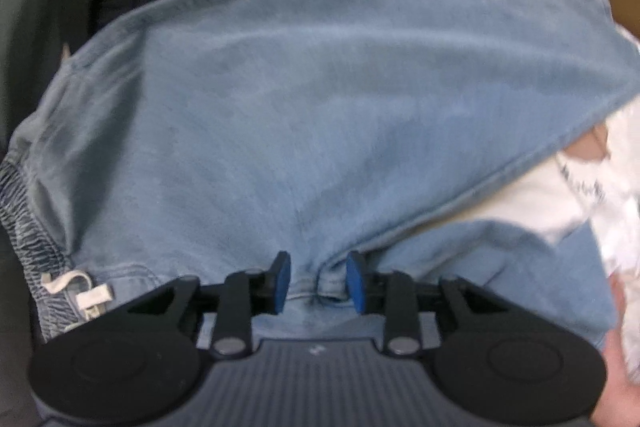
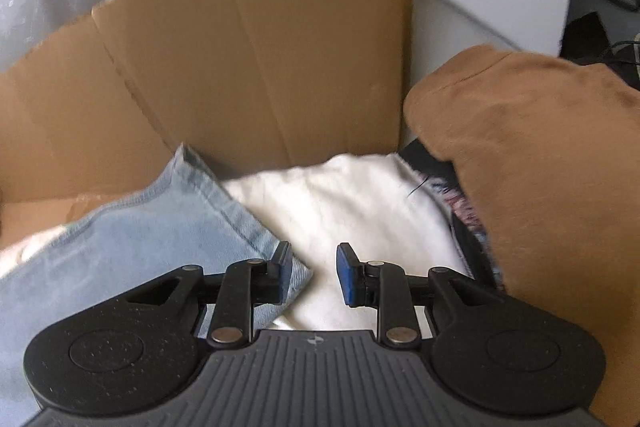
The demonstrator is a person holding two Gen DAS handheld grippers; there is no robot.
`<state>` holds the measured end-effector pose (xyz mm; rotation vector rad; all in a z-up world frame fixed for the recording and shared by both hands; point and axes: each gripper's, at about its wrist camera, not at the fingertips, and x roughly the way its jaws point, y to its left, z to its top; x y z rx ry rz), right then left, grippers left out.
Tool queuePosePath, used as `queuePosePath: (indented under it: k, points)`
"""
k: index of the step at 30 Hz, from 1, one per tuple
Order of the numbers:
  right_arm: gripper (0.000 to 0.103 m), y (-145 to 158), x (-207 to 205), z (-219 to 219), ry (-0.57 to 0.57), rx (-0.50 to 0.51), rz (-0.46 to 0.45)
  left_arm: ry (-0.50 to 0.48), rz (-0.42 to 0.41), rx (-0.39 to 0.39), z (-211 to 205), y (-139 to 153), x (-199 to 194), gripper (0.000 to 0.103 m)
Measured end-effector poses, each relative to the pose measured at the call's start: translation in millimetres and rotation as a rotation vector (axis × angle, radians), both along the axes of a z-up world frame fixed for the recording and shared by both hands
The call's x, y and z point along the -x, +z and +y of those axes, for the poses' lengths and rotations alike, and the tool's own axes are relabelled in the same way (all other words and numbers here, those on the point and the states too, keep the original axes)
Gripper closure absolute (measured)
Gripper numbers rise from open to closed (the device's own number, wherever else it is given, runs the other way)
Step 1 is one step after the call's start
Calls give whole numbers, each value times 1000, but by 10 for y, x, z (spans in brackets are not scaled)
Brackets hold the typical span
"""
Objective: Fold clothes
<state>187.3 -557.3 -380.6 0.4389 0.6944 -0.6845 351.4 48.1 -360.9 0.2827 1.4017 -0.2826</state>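
A: The denim shorts [image 1: 304, 115] lie folded upon the white garment [image 2: 352, 203] inside the cardboard box [image 2: 248, 47].

B: They look soft but thick. Both the left tongs [image 1: 318, 281] and the right tongs [image 2: 314, 277] stand open, empty; the hem at 12 o'clock seems best to grip.

Jeans [image 2: 132, 239] on white garment [image 2: 352, 203], cardboard [image 2: 248, 47] behind
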Motion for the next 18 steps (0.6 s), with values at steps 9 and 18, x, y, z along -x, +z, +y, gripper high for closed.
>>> queuePosePath:
  k: [9,18]
  points:
    - [77,293,-26,446,143,-2,-86,127,-181,39,380,681,-240,52]
    - [75,219,-627,1130,420,27,4,213,-267,130,518,518,-580,52]
